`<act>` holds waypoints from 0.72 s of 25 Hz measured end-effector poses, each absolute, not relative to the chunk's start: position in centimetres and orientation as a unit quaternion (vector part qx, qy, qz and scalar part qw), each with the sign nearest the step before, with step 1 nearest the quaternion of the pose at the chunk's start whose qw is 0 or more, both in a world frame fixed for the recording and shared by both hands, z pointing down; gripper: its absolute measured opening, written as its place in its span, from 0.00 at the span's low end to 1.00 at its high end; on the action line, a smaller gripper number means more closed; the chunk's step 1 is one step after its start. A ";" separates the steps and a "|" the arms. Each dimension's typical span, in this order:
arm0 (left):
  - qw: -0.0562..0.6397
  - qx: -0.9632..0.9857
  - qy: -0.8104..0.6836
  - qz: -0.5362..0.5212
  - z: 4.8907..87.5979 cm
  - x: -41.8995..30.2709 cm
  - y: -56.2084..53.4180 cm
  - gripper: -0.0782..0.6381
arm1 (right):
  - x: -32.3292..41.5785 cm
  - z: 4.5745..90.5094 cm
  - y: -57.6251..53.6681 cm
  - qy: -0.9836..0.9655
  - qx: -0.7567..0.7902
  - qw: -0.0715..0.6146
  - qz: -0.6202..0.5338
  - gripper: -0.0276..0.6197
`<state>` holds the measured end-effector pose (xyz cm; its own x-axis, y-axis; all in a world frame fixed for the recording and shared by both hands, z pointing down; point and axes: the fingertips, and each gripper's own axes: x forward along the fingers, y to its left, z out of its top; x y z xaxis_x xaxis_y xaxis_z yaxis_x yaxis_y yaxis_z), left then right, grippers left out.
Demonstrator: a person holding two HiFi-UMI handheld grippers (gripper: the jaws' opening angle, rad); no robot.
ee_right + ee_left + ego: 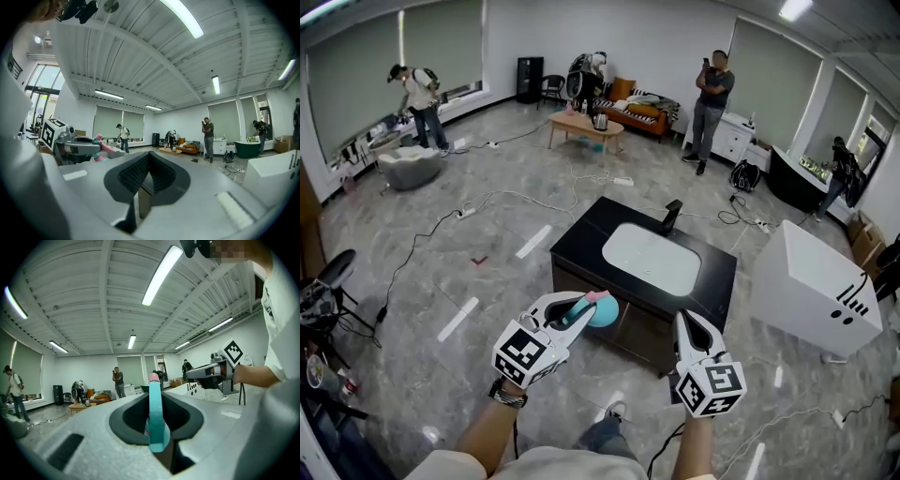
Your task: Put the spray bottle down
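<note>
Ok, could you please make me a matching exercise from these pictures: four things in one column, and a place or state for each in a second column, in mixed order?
Things:
1. spray bottle
2. right gripper
3. white basin
4. white box

Places or states:
a. set into the black counter
b. on the floor, to the right of the counter
c. clamped in the left gripper
d. jaws together, nothing between them

Pairs: 1-c, 2-d, 3-a, 4-b.
</note>
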<state>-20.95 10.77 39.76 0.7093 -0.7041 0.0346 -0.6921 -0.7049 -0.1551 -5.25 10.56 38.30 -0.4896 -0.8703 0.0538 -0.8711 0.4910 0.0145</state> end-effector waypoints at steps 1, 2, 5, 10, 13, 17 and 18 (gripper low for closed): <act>0.066 -0.923 0.377 -0.046 39.7 -20.1 9.5 0.21 | -4.6 38.2 9.3 -0.863 0.505 0.026 0.007 0.05; 0.065 -0.924 0.375 -0.046 39.6 -19.3 8.3 0.21 | -3.9 38.2 8.1 -0.863 0.505 0.026 0.008 0.05; 0.060 -0.926 0.369 -0.048 39.5 -16.9 5.0 0.21 | -2.0 38.3 4.6 -0.862 0.506 0.030 0.015 0.05; 0.056 -0.927 0.367 -0.049 38.9 -13.8 -0.5 0.21 | 1.0 37.8 -0.7 -0.861 0.507 0.033 0.022 0.05; 0.051 -0.928 0.365 -0.050 38.9 -11.9 -3.7 0.21 | 2.9 38.1 -3.8 -0.860 0.508 0.037 0.030 0.05; 0.048 -0.928 0.366 -0.053 38.9 -9.2 -7.5 0.21 | 5.4 38.1 -7.7 -0.861 0.507 0.039 0.033 0.05; 0.047 -0.928 0.366 -0.053 39.0 -8.5 -8.4 0.21 | 6.0 38.1 -8.6 -0.860 0.507 0.038 0.033 0.05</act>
<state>-8.55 -8.37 39.00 0.7260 -0.6846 0.0649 -0.6746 -0.7274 -0.1261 6.00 -8.57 38.14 -0.4820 -0.8705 0.0996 -0.8755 0.4828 -0.0177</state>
